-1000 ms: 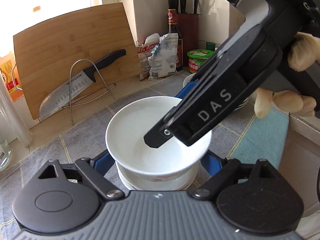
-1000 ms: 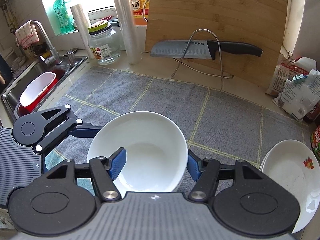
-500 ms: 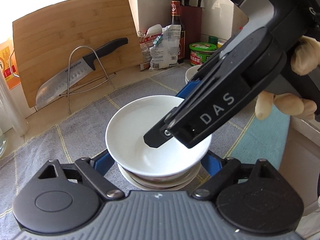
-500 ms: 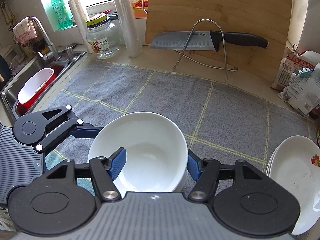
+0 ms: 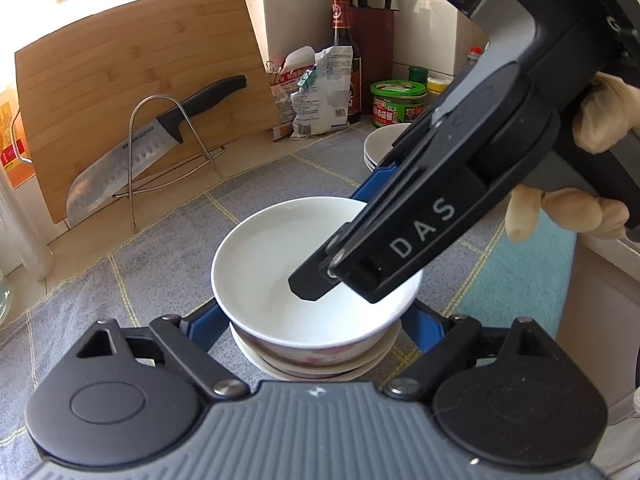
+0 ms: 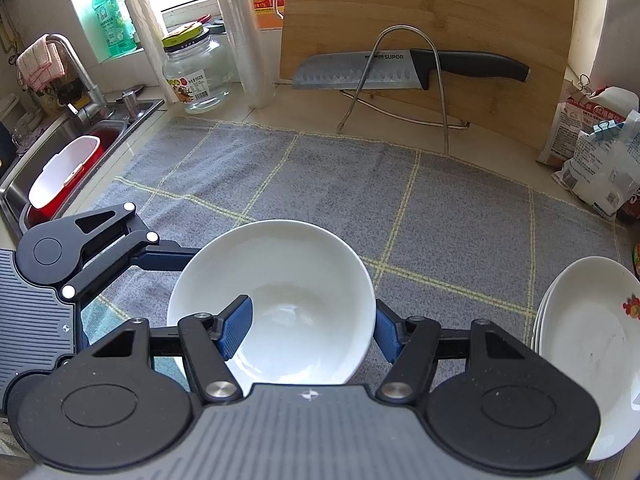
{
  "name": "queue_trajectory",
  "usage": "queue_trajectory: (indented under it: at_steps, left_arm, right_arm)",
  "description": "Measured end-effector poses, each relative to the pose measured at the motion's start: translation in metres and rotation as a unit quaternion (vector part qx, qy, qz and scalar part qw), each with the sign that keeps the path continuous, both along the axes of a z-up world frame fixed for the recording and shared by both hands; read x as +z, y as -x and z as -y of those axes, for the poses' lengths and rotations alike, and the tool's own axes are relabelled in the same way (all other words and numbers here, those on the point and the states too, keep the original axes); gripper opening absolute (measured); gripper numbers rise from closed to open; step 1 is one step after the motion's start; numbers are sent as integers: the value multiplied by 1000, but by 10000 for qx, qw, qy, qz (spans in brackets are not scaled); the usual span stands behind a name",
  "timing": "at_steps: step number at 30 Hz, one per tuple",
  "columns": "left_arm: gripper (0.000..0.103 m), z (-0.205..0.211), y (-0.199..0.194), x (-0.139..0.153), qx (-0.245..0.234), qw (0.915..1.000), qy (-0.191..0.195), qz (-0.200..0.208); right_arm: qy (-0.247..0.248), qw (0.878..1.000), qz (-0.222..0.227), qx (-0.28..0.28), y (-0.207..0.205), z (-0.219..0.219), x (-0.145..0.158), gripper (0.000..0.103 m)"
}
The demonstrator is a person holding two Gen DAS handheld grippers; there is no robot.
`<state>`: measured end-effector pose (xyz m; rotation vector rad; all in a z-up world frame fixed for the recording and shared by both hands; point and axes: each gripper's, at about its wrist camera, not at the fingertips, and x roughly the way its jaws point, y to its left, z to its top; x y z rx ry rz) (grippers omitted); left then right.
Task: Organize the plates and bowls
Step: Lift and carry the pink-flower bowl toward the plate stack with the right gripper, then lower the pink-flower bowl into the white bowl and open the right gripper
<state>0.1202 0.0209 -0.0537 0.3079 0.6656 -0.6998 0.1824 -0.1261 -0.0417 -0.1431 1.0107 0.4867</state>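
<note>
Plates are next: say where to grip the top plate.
Grip the top plate by the rim facing the mat, probably coming in low across it: the plate lies flat and shallow, so its thin flared rim is all the fingers can span.

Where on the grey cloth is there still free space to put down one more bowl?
The grey cloth lies bare between the white bowl and the knife stand, and from there right to the plate stack. It is crowded at the bowl, where both grippers meet, and at the far right by the food bags.
</note>
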Motion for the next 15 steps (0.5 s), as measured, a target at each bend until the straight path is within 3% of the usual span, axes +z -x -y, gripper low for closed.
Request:
queue_trajectory:
  at_steps: [15]
  left_arm:
    - [93, 1, 0, -3, 18, 10000, -36, 40]
  right_arm:
    - [30, 10000, 49, 18, 2, -2, -2, 72]
